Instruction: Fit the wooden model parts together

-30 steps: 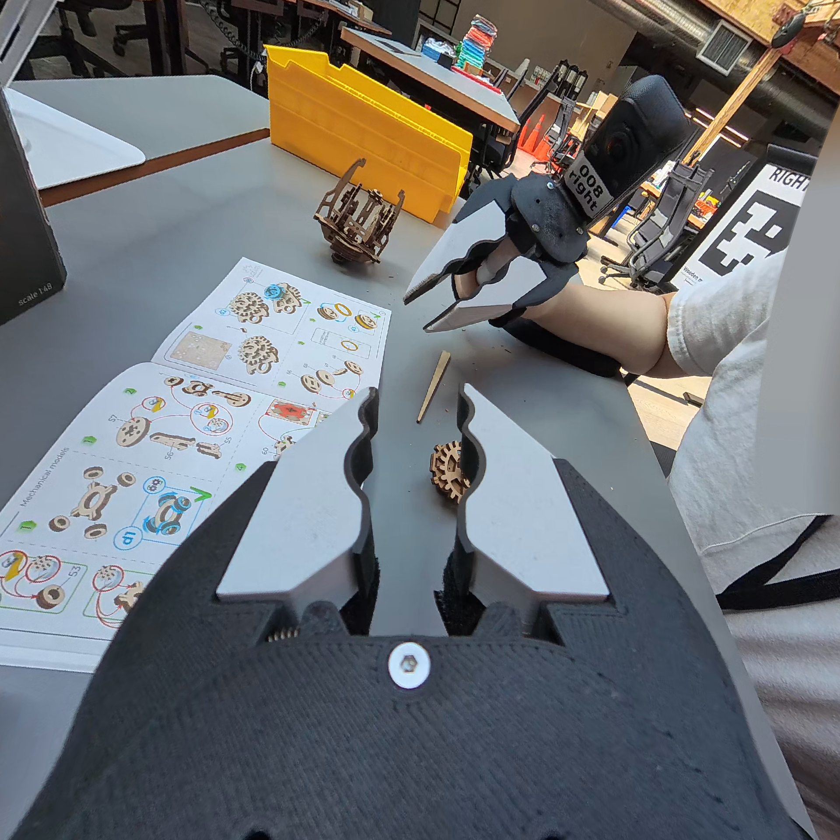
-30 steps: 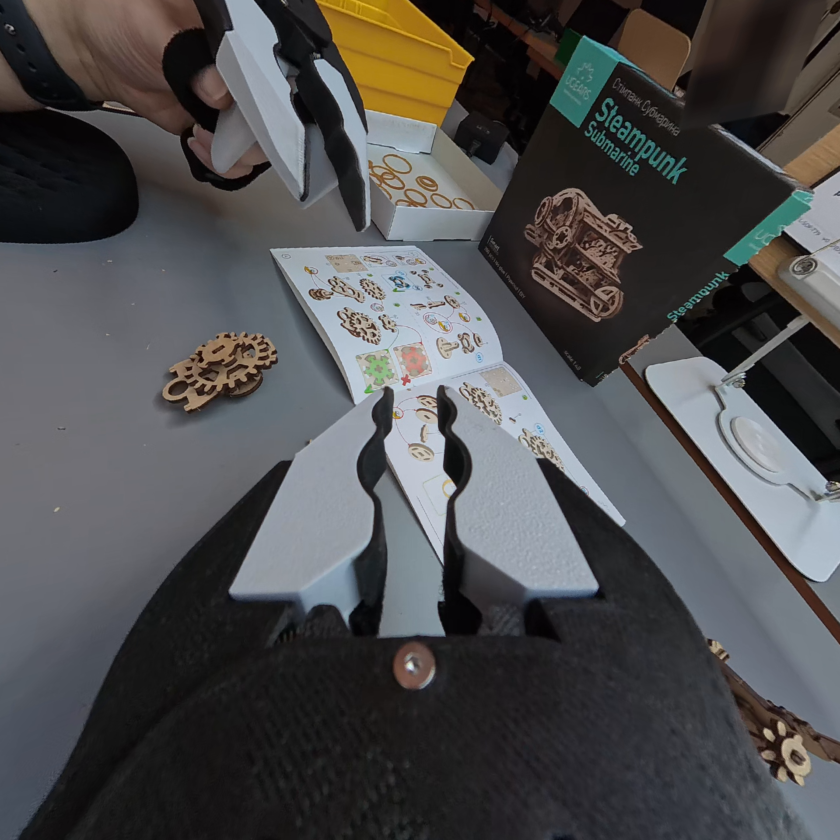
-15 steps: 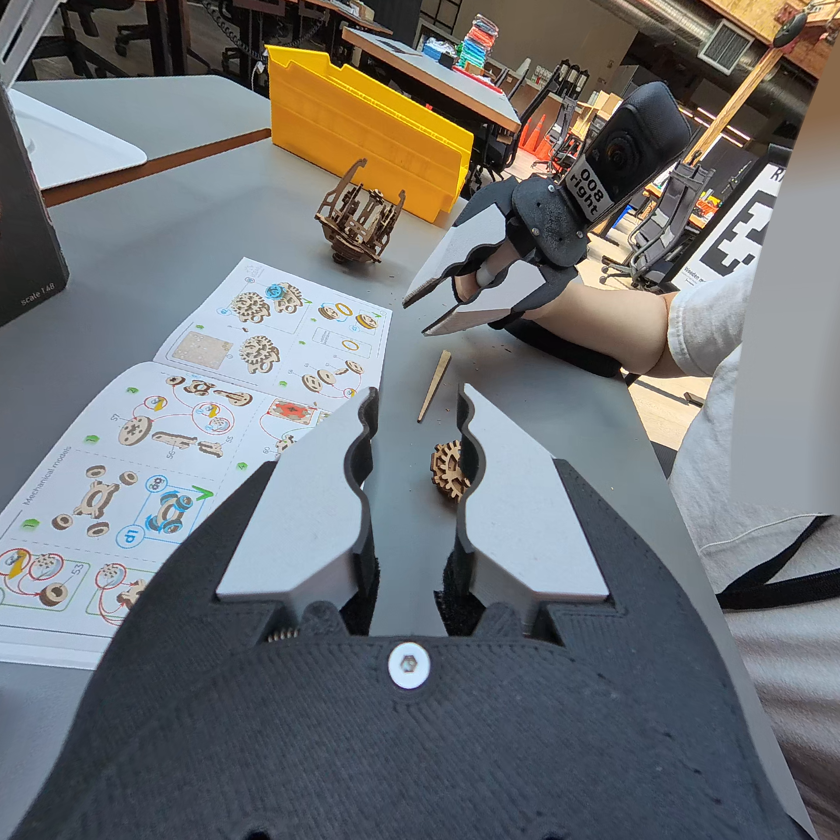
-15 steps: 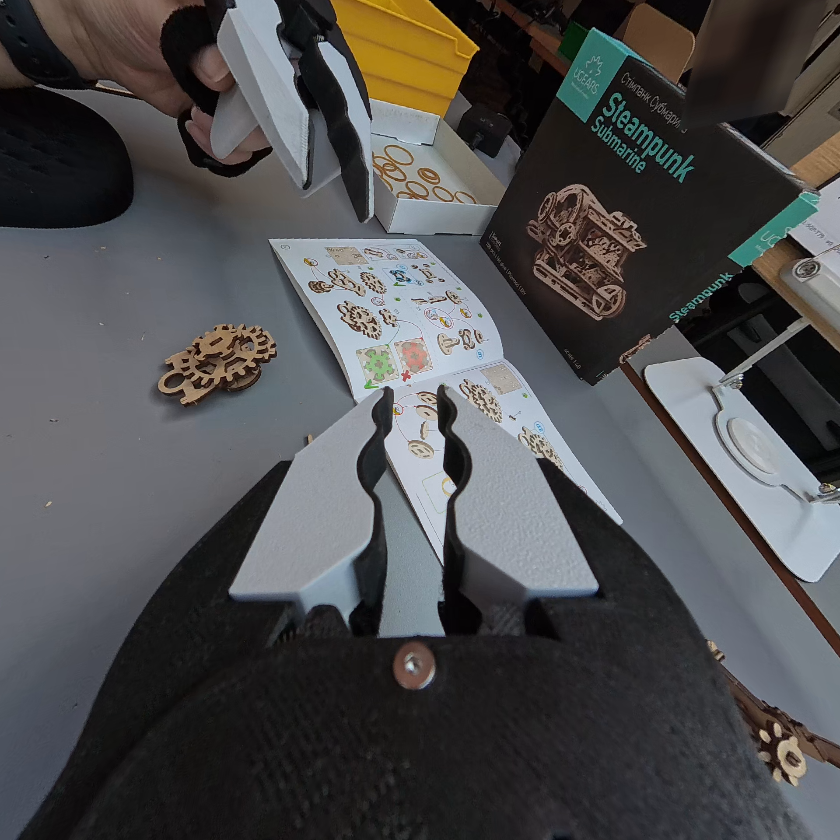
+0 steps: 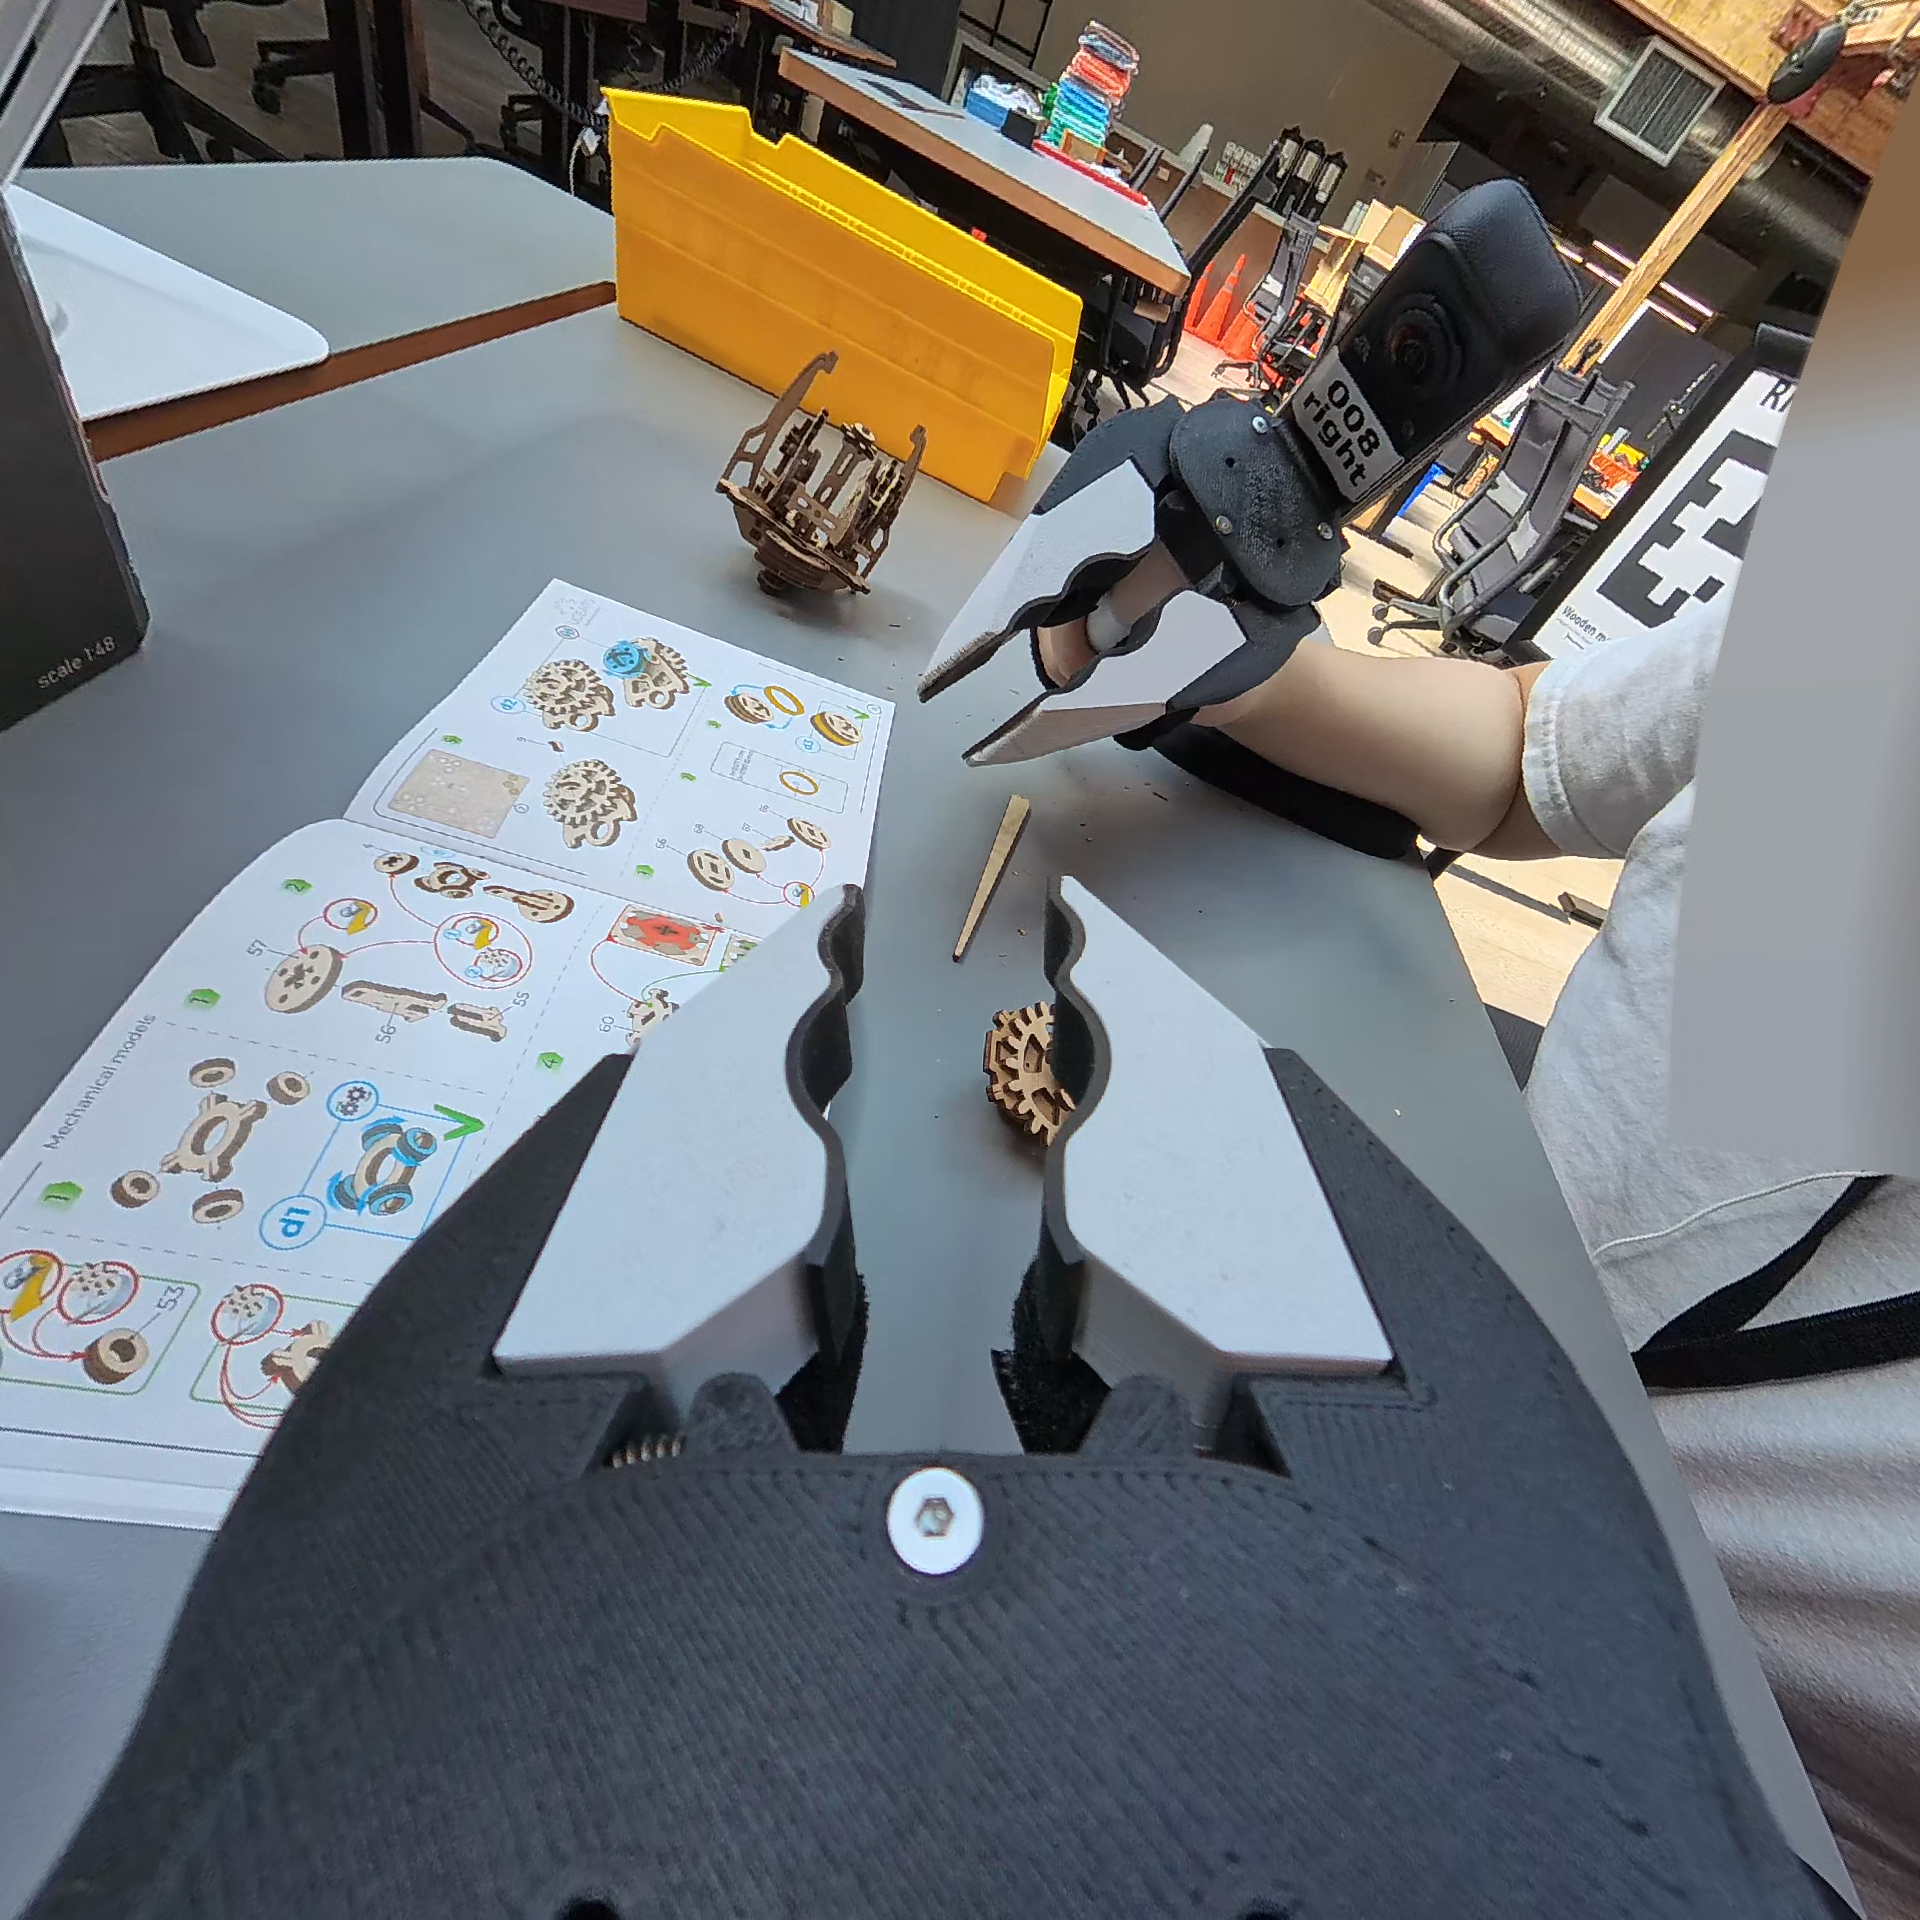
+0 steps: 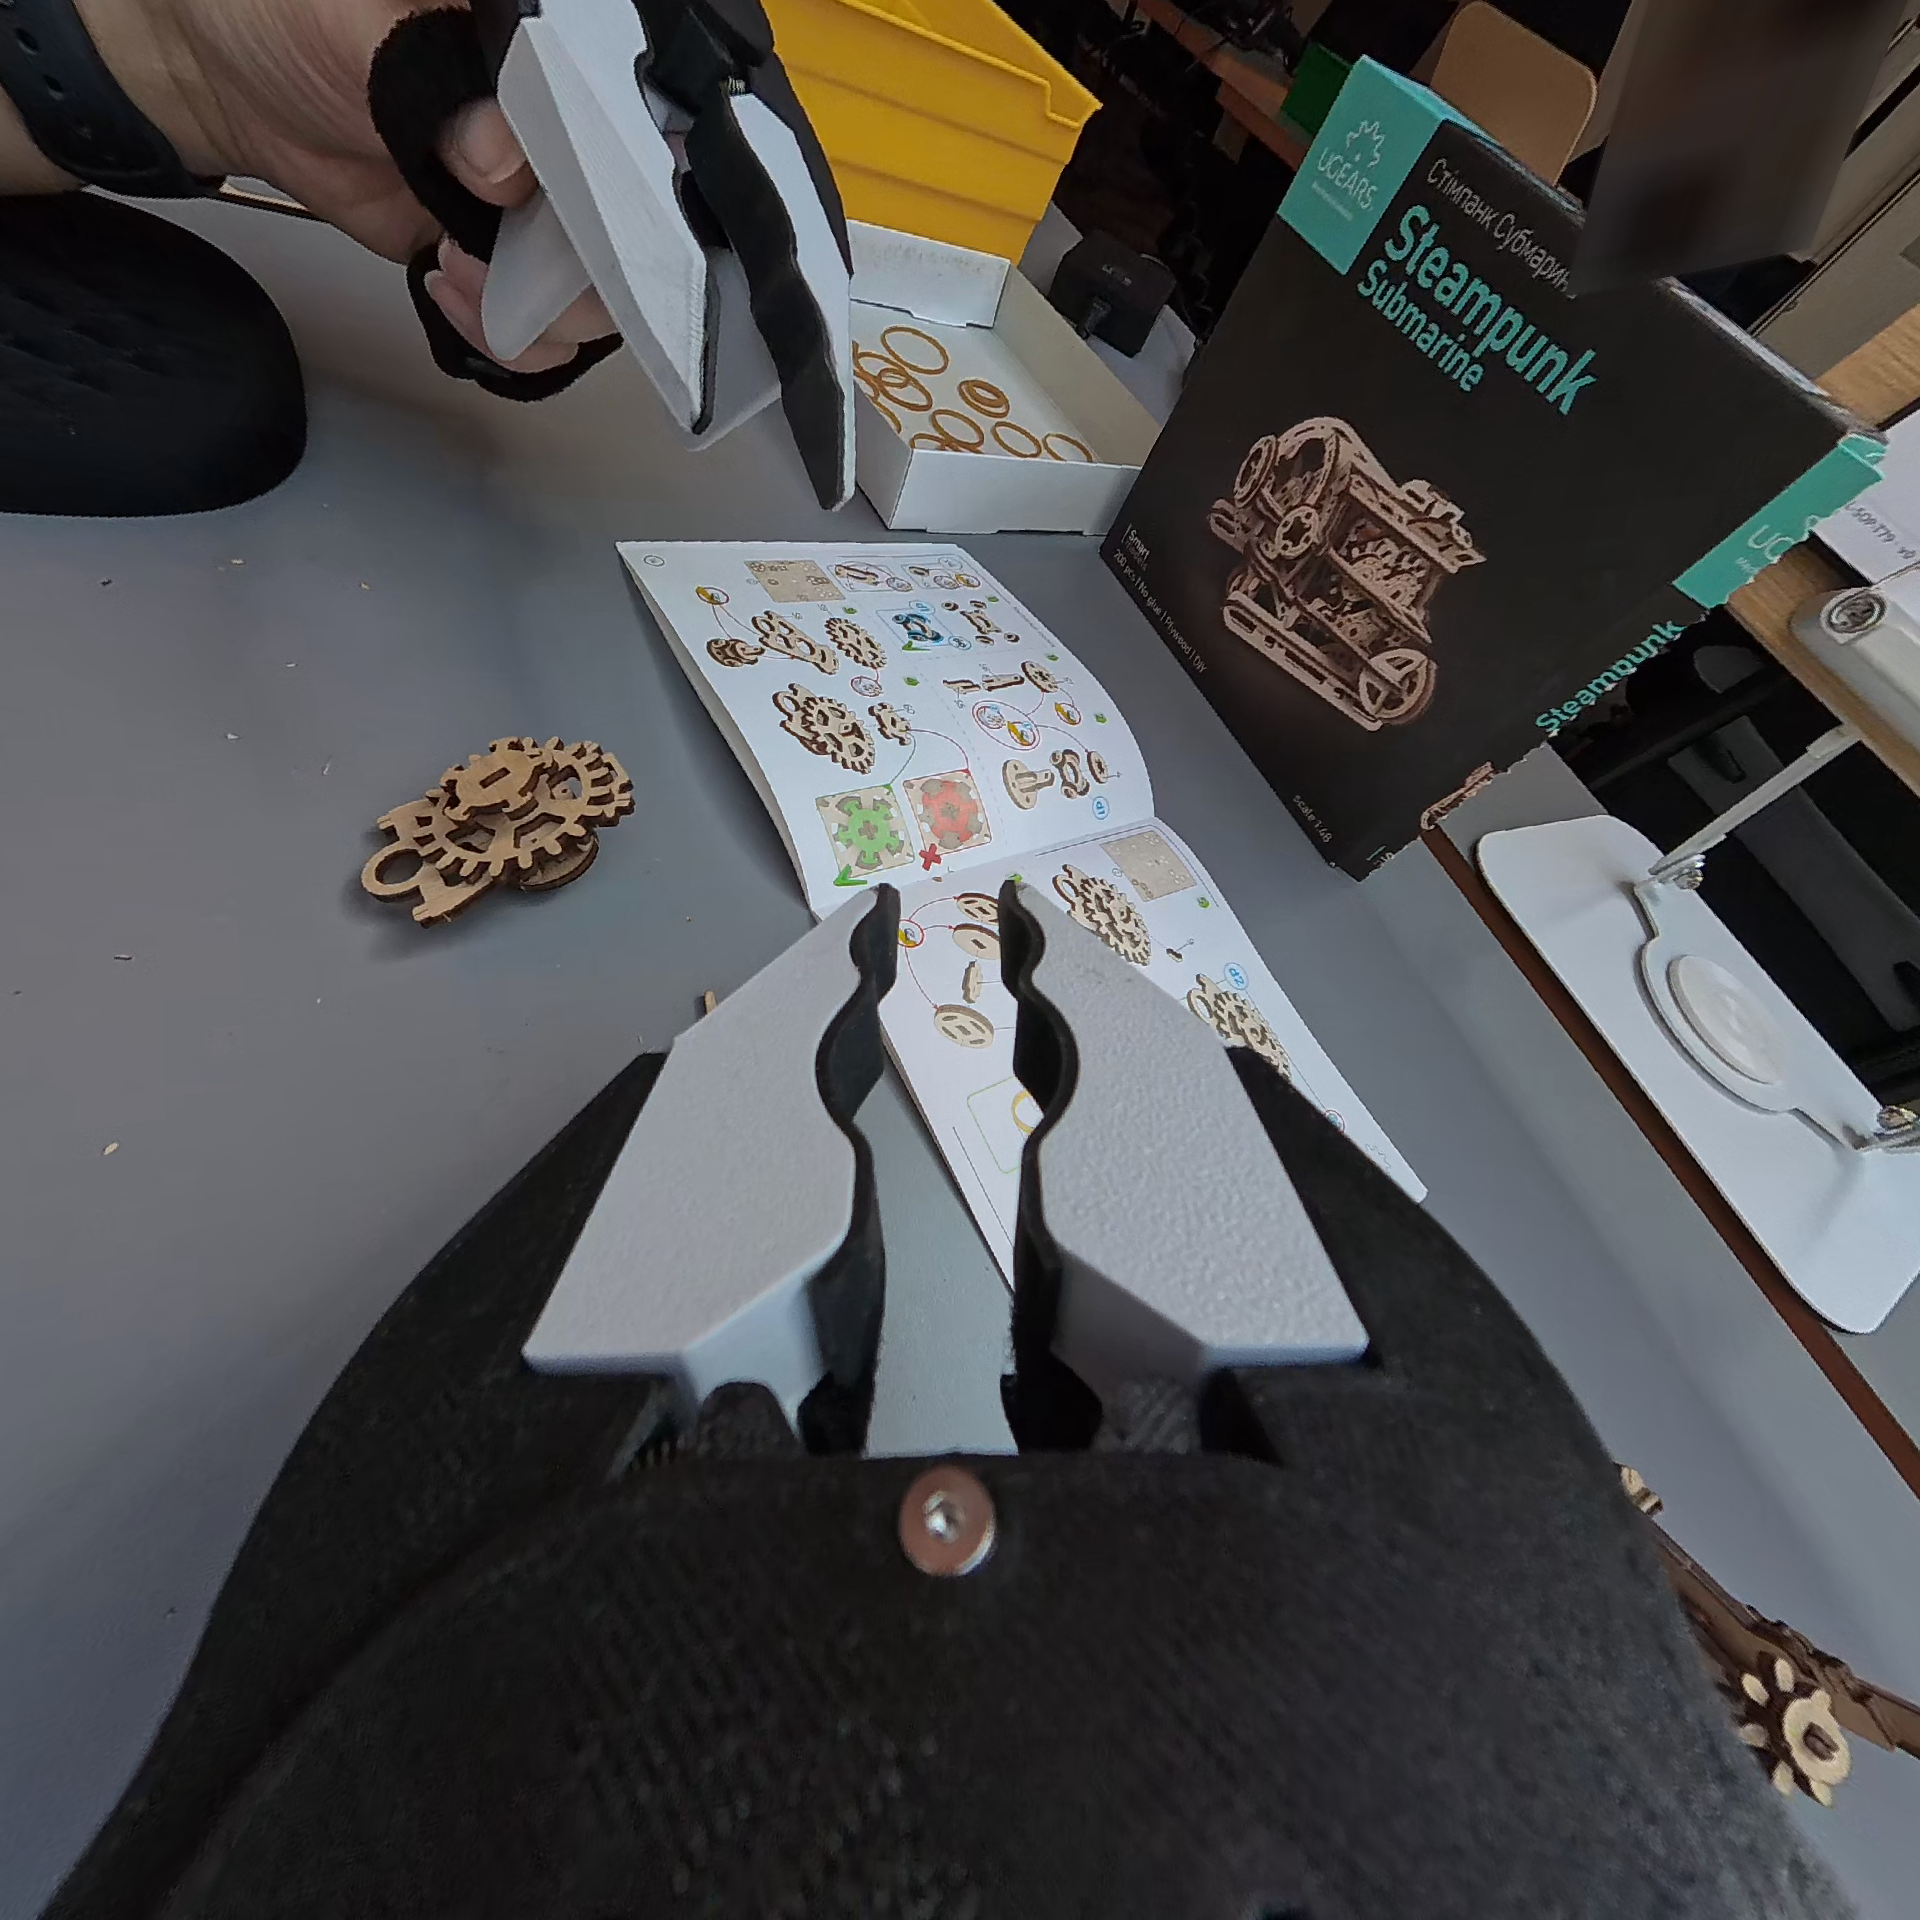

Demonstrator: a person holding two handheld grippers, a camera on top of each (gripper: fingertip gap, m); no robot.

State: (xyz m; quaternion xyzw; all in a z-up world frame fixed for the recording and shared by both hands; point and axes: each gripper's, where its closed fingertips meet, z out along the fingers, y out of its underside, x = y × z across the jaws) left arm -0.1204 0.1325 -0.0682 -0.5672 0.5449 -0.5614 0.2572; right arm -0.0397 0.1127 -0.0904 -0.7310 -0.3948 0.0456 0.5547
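Both tools unclenched, empty; gear cluster whole in right view only

You have writing on four things, none repeated here. The dark box standing on the desk carries teal and white lettering above a picture of a wooden model, with fine white print along its lower edge. The open booklet shows small step numbers beside its coloured diagrams (most too small to read). A white label sits on the right gripper. A black-and-white sign board stands behind it.
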